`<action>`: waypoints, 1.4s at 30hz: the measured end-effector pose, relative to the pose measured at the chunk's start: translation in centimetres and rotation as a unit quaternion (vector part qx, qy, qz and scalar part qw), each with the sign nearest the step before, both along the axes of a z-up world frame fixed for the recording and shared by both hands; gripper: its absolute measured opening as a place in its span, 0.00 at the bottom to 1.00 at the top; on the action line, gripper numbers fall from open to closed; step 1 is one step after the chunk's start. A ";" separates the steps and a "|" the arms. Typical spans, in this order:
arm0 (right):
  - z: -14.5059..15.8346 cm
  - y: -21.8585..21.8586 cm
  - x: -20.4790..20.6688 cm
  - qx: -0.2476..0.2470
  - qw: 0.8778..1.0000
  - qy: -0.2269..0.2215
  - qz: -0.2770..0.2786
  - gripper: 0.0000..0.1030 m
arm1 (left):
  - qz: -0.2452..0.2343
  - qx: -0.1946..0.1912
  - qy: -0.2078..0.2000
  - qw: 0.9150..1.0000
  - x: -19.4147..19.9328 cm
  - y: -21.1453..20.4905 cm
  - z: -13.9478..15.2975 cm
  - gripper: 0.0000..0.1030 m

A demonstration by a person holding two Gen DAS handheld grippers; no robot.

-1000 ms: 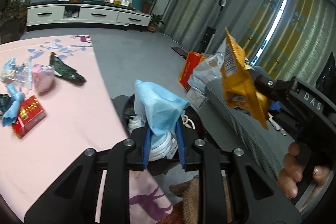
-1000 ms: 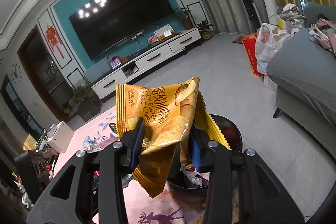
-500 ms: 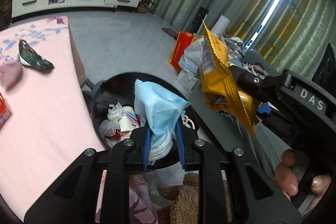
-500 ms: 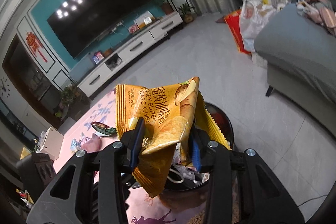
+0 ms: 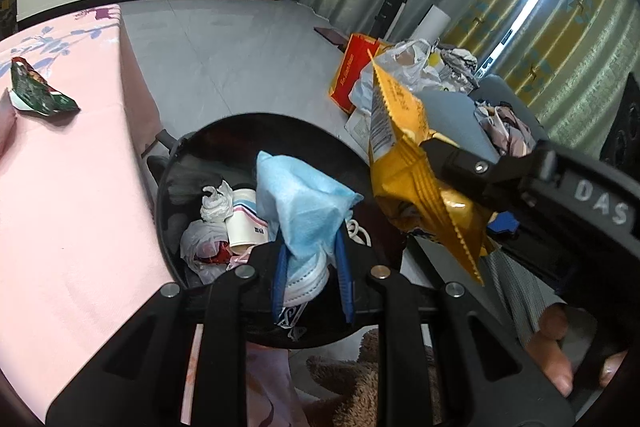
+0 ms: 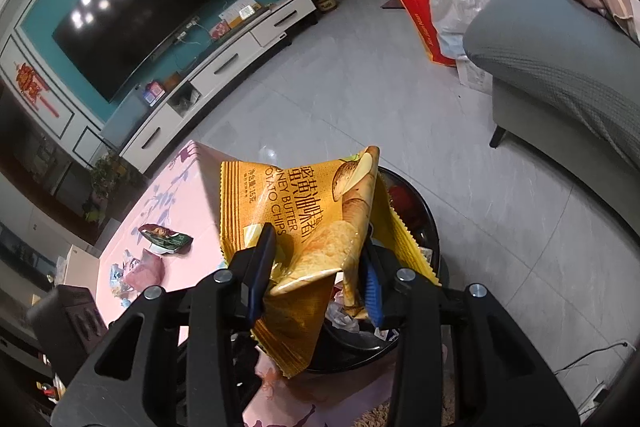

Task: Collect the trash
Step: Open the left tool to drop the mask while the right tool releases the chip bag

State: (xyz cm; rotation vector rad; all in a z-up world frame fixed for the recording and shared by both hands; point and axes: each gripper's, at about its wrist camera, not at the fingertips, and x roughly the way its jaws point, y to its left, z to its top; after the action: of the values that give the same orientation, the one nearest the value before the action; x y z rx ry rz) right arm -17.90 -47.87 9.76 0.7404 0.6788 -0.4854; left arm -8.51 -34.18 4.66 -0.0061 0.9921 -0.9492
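Note:
My left gripper (image 5: 311, 259) is shut on a blue face mask (image 5: 298, 211) and holds it above the black round trash bin (image 5: 240, 131), which holds a paper cup and crumpled wrappers. My right gripper (image 6: 316, 267) is shut on a yellow potato chip bag (image 6: 304, 211) over the same bin (image 6: 420, 211); the bag also shows in the left wrist view (image 5: 404, 163), right of the mask.
A pink table (image 5: 60, 187) stands left of the bin with a green wrapper (image 5: 36, 95) on it; more wrappers (image 6: 144, 263) lie further along it. A grey sofa (image 6: 560, 67) and bags (image 6: 452, 7) stand to the right. A brown rug (image 5: 352, 387) lies below.
Both grippers have moved from beside the table to over the trash bin, still holding the mask and the chip bag. The bin now lies right under them.

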 end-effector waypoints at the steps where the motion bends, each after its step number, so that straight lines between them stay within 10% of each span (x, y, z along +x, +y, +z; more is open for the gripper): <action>1: -0.1 0.0 0.1 0.001 1.000 0.004 -0.002 0.41 | -0.003 0.003 0.002 1.000 0.0 -0.4 -0.3 0.22; 19: -0.9 -0.1 2.0 0.011 1.000 0.030 -0.001 0.41 | -0.022 0.032 0.030 0.999 1.0 -3.0 -3.2 0.23; 35: -0.7 -0.3 0.3 0.040 0.999 -0.006 -0.032 0.80 | 0.023 -0.007 0.014 1.000 0.3 1.1 0.0 0.86; 42: -0.3 0.1 0.1 0.035 0.999 -0.024 -0.032 0.86 | 0.061 -0.033 -0.007 0.998 -0.1 5.3 2.7 0.92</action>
State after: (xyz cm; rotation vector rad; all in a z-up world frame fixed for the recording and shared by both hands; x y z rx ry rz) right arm -17.83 -47.74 9.51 0.8391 0.6302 -0.5025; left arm -8.65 -28.88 7.33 -0.1141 0.9359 -0.8687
